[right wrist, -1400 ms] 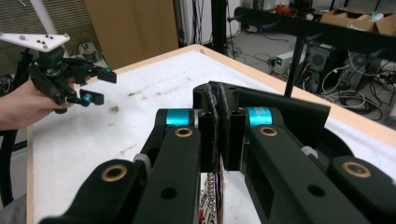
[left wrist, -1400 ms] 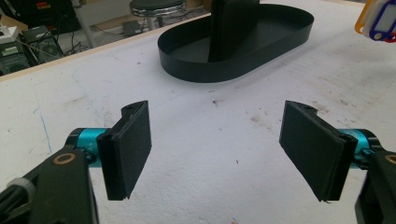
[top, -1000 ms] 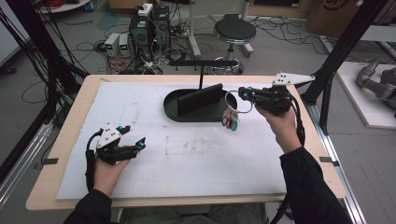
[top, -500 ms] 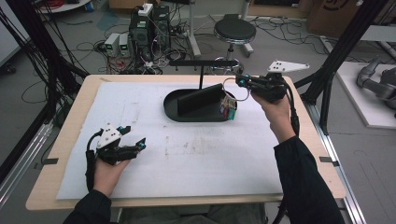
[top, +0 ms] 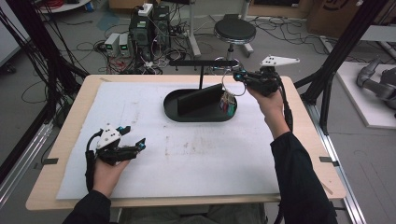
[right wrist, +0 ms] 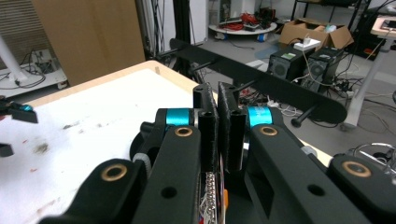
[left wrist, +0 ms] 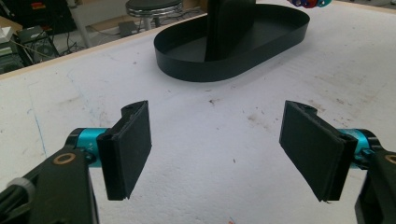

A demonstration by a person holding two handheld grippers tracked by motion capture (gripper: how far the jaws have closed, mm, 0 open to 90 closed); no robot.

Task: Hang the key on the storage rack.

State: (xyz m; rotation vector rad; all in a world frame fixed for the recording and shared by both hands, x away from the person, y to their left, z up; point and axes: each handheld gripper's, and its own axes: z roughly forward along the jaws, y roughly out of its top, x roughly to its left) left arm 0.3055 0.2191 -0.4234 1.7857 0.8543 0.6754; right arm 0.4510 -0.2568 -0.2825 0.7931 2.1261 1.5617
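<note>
My right gripper (top: 237, 75) hangs over the table's far right, just right of the black bar (top: 201, 62) that tops a post. It is shut on a metal key ring (top: 229, 87). A bunch of coloured tags (top: 227, 103) dangles from the ring over the right end of the black oval tray (top: 187, 119). In the right gripper view the jaws (right wrist: 218, 93) are pressed together, a bead chain (right wrist: 211, 186) shows below them, and the bar (right wrist: 261, 81) with its pegs lies just ahead. Near the table's front left my left gripper (top: 139, 144) rests open, its jaws (left wrist: 222, 149) wide with nothing between them.
A dark upright panel (top: 198, 99) stands in the tray, whose wall (left wrist: 224, 70) lies ahead of the left gripper. A white sheet (top: 201, 158) covers the wooden table. Behind the table are a stool (top: 235, 30), computers (top: 149, 28) and cables on the floor.
My right gripper has carried the ring and tags away from me and to the left, closer to the bar's right end. The left gripper has stayed put.
</note>
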